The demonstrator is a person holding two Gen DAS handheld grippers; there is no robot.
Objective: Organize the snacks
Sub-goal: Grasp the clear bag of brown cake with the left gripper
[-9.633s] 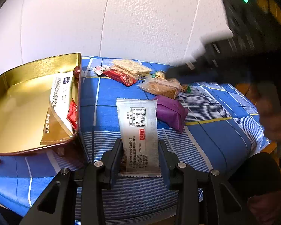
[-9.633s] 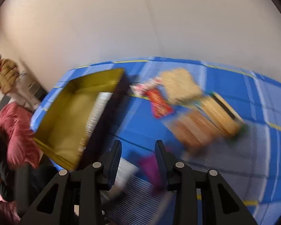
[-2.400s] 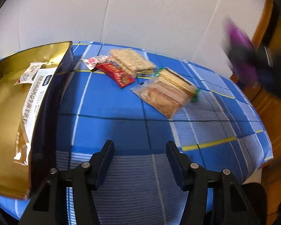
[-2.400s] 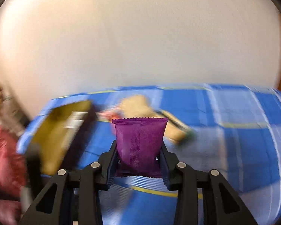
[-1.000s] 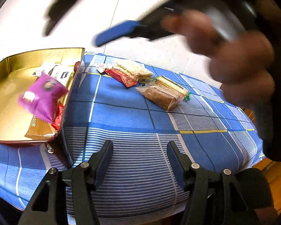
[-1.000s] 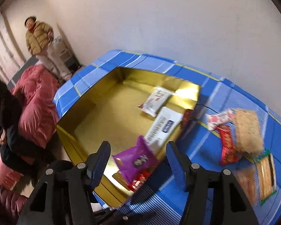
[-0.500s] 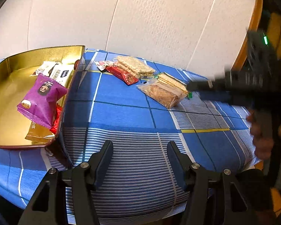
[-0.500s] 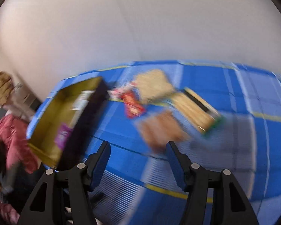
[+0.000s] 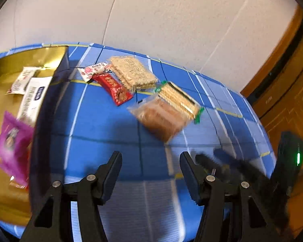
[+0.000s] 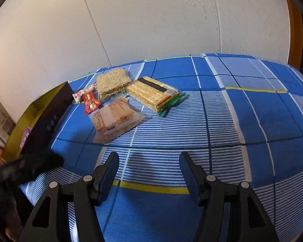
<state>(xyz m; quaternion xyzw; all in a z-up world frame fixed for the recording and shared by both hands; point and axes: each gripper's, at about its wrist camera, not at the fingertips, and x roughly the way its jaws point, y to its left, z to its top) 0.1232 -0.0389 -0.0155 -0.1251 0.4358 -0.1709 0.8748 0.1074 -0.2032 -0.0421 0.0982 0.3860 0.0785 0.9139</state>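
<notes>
Both grippers spread wide, nothing between the jaws: left gripper (image 9: 150, 168) and right gripper (image 10: 148, 168) hover over the blue plaid tablecloth (image 10: 222, 121). Gold tin (image 9: 2, 109) at table's left holds the purple packet (image 9: 11, 145) and white packets (image 9: 33, 97). On the cloth, clustered near the tin: brown biscuit bag (image 10: 115, 119), green-edged cracker pack (image 10: 153, 93), rice-cake pack (image 10: 113, 80), red packet (image 10: 89, 100), small pink-white candy (image 10: 83, 91).

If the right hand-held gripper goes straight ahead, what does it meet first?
Probably the clear biscuit pack, slightly left of its line; the open right hand-held gripper has only bare tablecloth before it. Depth is uncertain.
</notes>
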